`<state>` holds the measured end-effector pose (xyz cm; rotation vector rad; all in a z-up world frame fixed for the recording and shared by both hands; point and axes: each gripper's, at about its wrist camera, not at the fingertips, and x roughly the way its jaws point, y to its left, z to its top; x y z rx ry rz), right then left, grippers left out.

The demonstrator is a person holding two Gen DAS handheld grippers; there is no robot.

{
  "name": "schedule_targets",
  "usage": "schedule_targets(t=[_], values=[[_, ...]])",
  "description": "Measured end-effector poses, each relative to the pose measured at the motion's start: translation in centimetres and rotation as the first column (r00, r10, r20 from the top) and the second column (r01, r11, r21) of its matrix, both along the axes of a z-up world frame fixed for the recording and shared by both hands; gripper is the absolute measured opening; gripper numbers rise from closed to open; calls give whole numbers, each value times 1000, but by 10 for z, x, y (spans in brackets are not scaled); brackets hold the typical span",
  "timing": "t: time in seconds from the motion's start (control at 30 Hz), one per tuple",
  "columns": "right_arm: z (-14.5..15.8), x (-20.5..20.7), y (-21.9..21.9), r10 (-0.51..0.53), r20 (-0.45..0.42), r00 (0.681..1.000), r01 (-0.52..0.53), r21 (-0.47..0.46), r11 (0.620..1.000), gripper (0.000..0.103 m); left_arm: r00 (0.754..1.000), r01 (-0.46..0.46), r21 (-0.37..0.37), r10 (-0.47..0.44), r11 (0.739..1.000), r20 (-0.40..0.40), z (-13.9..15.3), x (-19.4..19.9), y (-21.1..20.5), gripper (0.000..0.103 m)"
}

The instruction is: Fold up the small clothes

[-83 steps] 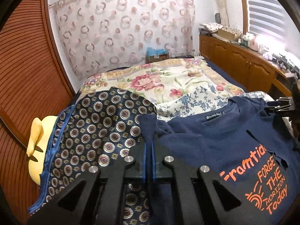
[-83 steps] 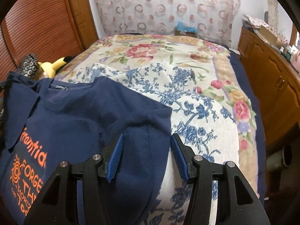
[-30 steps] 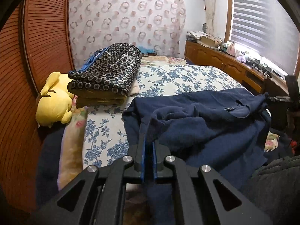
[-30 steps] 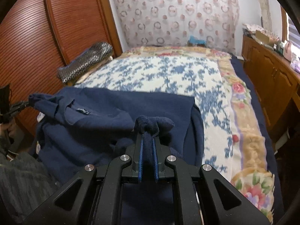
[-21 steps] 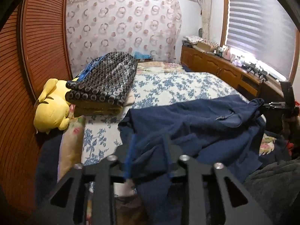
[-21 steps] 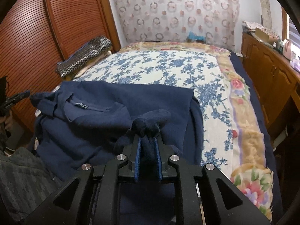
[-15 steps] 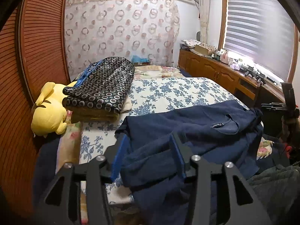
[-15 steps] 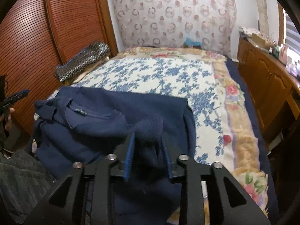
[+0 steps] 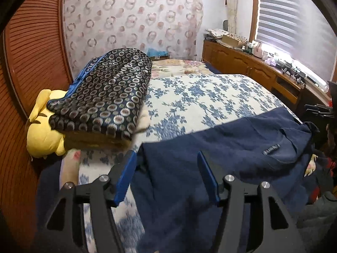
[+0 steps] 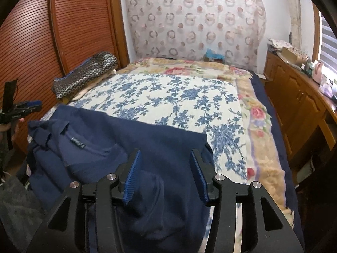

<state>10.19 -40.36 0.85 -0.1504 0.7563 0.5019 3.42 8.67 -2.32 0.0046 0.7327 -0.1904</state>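
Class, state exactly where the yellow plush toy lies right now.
In the left wrist view, the yellow plush toy lies at the bed's left edge, partly under the folded circle-patterned blanket.

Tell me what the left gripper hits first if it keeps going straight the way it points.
Most likely the navy shirt: the open left gripper has its fingers spread just above that fabric, which fills the space ahead. Beyond lies the floral bedspread. Depth is hard to judge here.

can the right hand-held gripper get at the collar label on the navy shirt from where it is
Probably yes. The right hand-held gripper is open above the navy shirt, and the collar label lies exposed to its left with nothing covering it.
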Motion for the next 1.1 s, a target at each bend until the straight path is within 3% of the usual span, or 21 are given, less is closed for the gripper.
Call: schedule_targets(t=[0.23,0.47,0.9,1.1], values=[[-23,53,6,-4,-35,999,4,-21,1000,51,999,-17,7,17,1000,-40,-12,44,12,60],[-49,90,-1,-76,-93,993,67,-95,993,52,992,-28,5,29,1000,-124,-35,69,21,60],[-65,89,-15,-75,-120,990,75,-6,997,55,981,-31,2,31,1000,-189,-64,69,20,60],[-65,91,-16,-70,-130,989,74,24,997,55,985,-36,-16,32,999,-172,-66,65,23,60]])
